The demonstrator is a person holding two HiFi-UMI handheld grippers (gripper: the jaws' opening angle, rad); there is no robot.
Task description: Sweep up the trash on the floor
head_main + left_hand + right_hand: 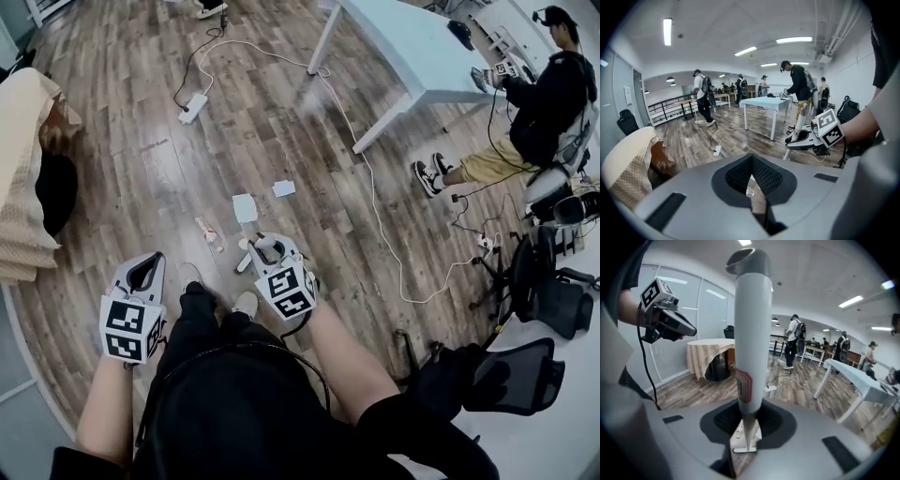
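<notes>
Start of sweep, tool in hand, no stroke yet.
R gripper [267,247] clamped on tall white plastic sweeper handle [752,333]; L gripper [145,270] jaws together, empty. White paper scraps [245,207] on wood-plank floor [141,141] just ahead; next: set tool's foot behind them.

Left gripper [141,267] hanging low at left side, jaws seemingly pressing together, gripping nothing. Right gripper [266,246] clamping upright white handle [751,333] between jaws. Left forearm [108,412] and right forearm [342,361] reaching forward and down, grippers staying apart.

Bright, even light falls from ceiling light strips [667,32], while both gripper views bulge fisheye-wise toward dark, vignetted corners.
</notes>
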